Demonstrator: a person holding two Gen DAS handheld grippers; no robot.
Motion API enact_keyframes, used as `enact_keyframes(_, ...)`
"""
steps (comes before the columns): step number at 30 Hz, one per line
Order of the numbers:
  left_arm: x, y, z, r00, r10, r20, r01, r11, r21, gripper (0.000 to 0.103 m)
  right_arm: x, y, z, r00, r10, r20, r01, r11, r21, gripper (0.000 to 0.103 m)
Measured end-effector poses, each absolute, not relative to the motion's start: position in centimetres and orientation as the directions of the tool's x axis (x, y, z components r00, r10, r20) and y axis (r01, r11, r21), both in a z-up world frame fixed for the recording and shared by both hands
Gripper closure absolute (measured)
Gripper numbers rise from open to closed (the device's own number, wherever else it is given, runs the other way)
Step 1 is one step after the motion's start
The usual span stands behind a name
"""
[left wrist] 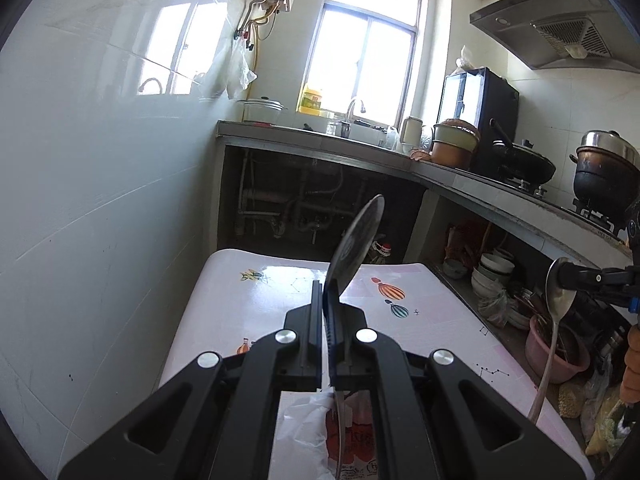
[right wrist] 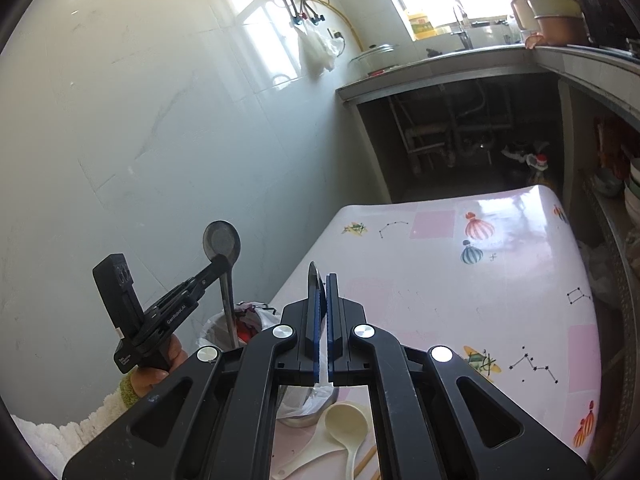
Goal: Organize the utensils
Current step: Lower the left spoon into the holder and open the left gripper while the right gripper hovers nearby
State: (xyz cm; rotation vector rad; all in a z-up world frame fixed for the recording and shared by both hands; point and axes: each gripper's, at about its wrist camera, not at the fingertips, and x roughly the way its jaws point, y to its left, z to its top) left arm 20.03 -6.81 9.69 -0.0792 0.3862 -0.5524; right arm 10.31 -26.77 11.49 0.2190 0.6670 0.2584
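Holding a spoon in each gripper above the table (right wrist: 460, 300).
Left gripper (left wrist: 323, 292) clenches a metal spoon (left wrist: 356, 240) bowl-up; right gripper (right wrist: 322, 284) clenches another spoon (left wrist: 558, 300), handle hanging down.

A ladle (right wrist: 344, 428) lies on the worktop (right wrist: 460, 300) at its near edge, right of a bowl (right wrist: 300, 412); a counter (right wrist: 440, 68) stands beyond the far end.

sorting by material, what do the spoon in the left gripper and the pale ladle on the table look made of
Spoon: looks like polished metal, probably stainless steel; dark, mirror-like bowl with reflections.
Pale ladle: likely plastic, possibly melamine; opaque cream, smooth with soft sheen, no metallic glint.
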Motion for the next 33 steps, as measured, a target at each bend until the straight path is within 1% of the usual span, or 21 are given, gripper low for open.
enact_keyframes(8,18.2,-6.3,10.2,0.788,-0.512,-0.343,0.503,0.856,-0.122,0.102,10.1,-26.4,10.8,0.743,0.335,-0.579,-0.179,0.934,0.309,0.102)
enact_keyframes(21,15.8,-6.8,8.8,0.79,-0.441,-0.426,0.47,0.882,-0.041,0.101,8.3,-26.5,11.3,0.748,0.34,-0.569,-0.183,0.931,0.316,0.101)
enact_keyframes(25,15.5,-6.4,8.6,0.786,-0.408,-0.464,0.439,0.897,-0.046,0.101,7.6,-26.4,11.7,0.751,0.344,-0.563,-0.189,0.93,0.315,0.1)
enact_keyframes(33,14.7,-5.6,8.8,0.762,-0.399,-0.511,0.414,0.906,-0.09,0.101,6.7,-26.0,12.3,0.756,0.337,-0.561,-0.196,0.934,0.297,0.1)
